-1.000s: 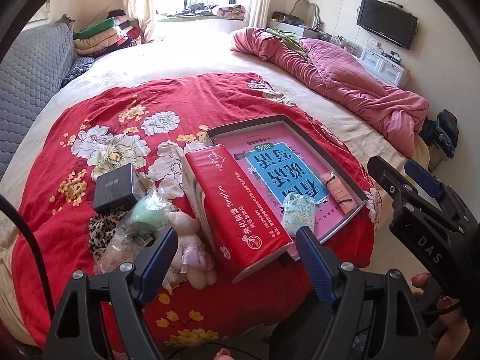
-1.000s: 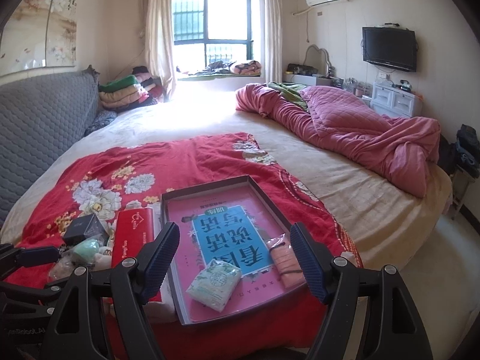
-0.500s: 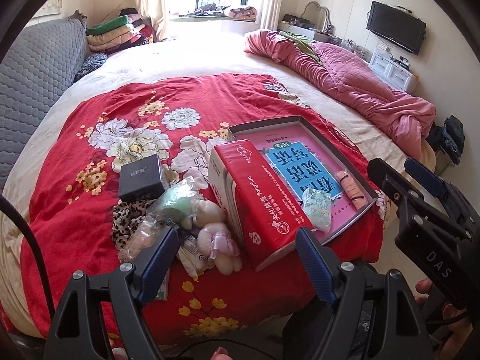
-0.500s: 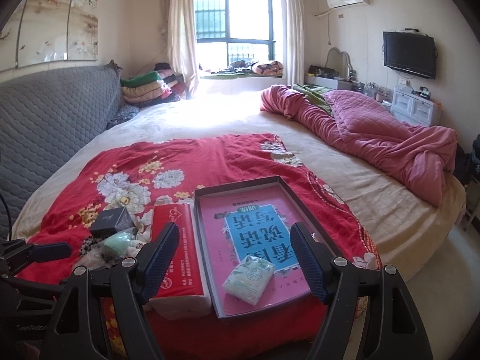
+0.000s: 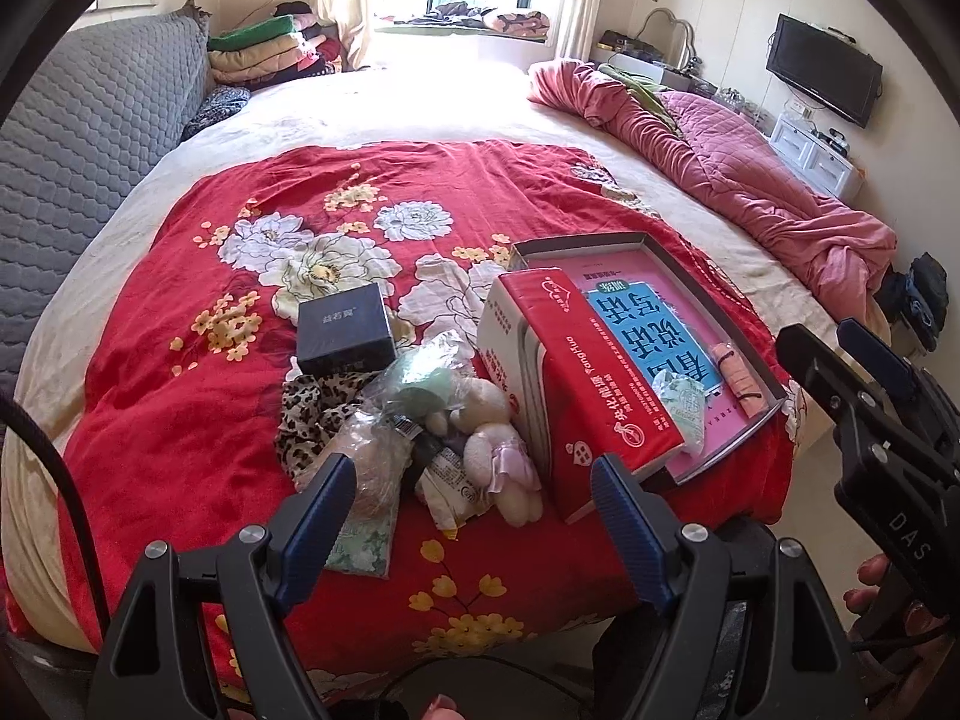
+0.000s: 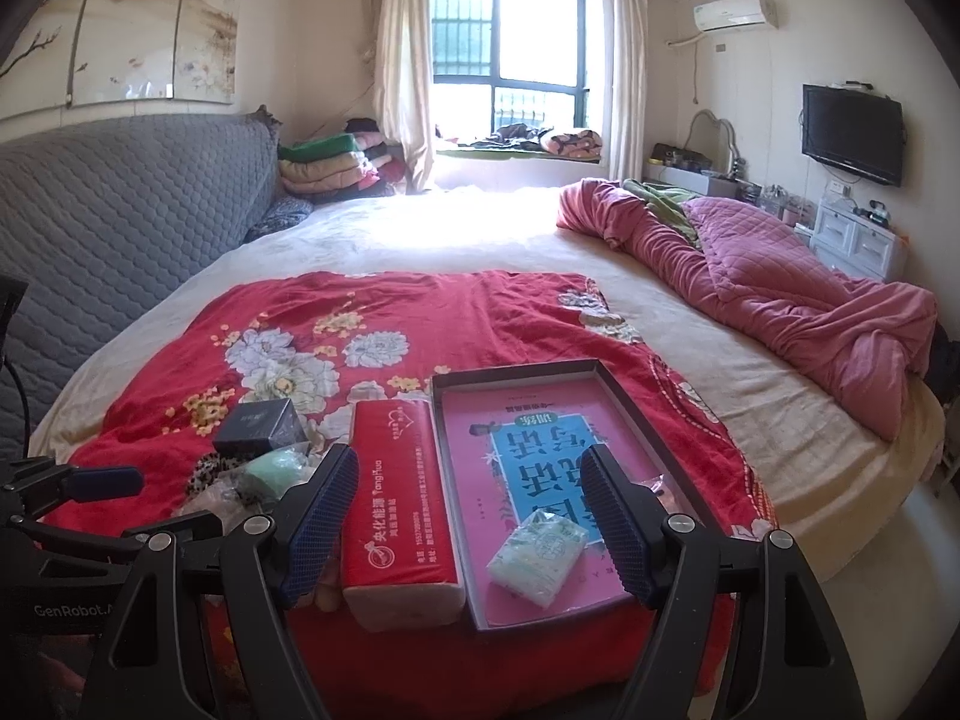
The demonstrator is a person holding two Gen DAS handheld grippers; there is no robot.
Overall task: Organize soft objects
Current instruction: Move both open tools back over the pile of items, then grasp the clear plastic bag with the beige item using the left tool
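Observation:
A red tissue pack (image 5: 591,384) stands on the red floral blanket (image 5: 312,192), against a shallow grey tray (image 5: 660,252) holding a pink book, a small green tissue packet (image 5: 681,399) and a pink pouch (image 5: 741,372). Left of the pack lie a plush toy (image 5: 501,450), plastic-wrapped items (image 5: 414,390), a leopard cloth (image 5: 312,414) and a dark box (image 5: 345,330). My left gripper (image 5: 474,489) is open and empty above the near blanket edge. My right gripper (image 6: 468,492) is open and empty before the red pack (image 6: 399,498) and tray (image 6: 522,369); it also shows in the left wrist view (image 5: 840,342).
A crumpled pink quilt (image 6: 798,300) lies at the right of the bed. A grey padded headboard (image 6: 108,228) runs along the left. Folded blankets (image 6: 330,165) are stacked by the window. A white drawer unit (image 6: 858,240) and a television (image 6: 852,132) are at the right wall.
Both grippers have pulled back and shifted left, so the pile of soft items and the tray now sit further right and smaller in view. Both stay open.

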